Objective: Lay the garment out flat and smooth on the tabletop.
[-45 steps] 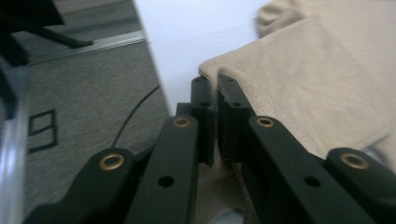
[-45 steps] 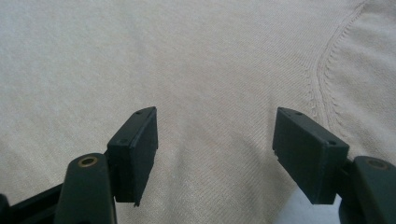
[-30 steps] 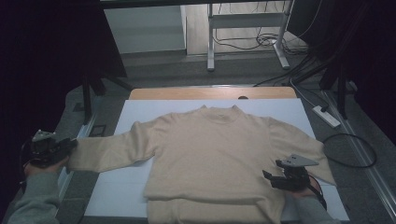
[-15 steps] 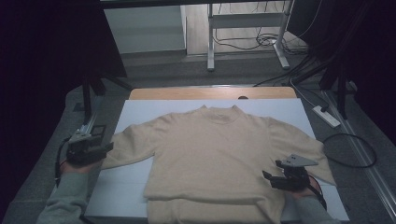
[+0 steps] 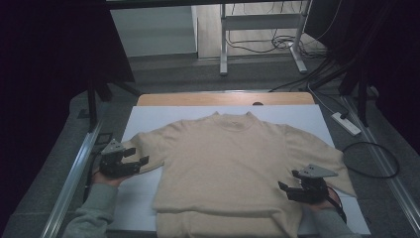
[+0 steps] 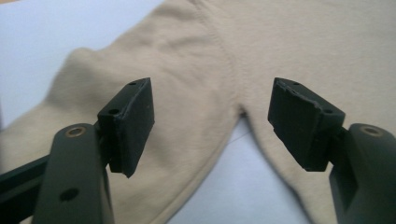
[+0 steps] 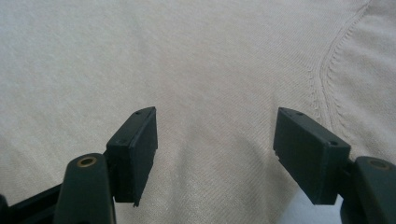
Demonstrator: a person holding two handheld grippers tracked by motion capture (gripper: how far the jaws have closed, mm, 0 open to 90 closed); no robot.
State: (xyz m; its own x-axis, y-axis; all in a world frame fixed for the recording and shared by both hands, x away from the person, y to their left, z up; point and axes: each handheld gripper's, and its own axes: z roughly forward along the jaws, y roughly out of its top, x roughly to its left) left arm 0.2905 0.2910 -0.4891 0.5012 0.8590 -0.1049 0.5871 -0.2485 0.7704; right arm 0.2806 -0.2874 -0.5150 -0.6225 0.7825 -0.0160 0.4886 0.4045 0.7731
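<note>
The left tool (image 5: 141,161) is hovering at the folded-in left sleeve (image 5: 143,148) of the beige sweater (image 5: 233,168); its jaws have just been opening and are standing apart with nothing between them. The sweater is lying flat, front up, on the white sheet (image 5: 297,116) covering the table (image 5: 223,98). The right tool (image 5: 289,181) is resting over the sweater's lower right part, jaws standing wide apart and gripping nothing.
</note>
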